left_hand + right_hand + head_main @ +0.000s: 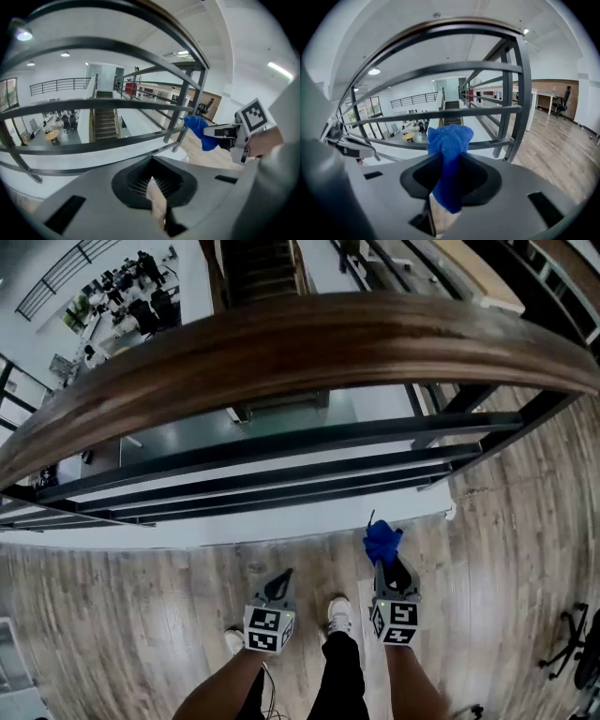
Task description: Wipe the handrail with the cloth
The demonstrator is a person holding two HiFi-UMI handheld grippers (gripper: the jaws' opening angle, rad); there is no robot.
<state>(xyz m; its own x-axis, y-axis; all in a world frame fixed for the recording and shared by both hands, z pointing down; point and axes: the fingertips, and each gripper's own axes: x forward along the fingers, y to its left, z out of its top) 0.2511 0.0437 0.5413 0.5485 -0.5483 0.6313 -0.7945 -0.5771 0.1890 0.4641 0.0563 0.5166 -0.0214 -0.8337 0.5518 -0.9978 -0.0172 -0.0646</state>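
- An open-plan office building, seen from an upper gallery with a plank floor (pixel 122 615).
- A wooden handrail (pixel 281 343) over dark rails (pixel 281 451) guards the edge.
- Far left below: worktops (pixel 408 136) and office chairs (pixel 150 301).
- A staircase (pixel 258 268) descends beyond.

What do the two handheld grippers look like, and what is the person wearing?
The left gripper and right gripper match: grey bodies, black around the jaws, each with a white cube printed with black square markers. The forearms are bare, with no sleeves. Dark trousers and white shoes show below.
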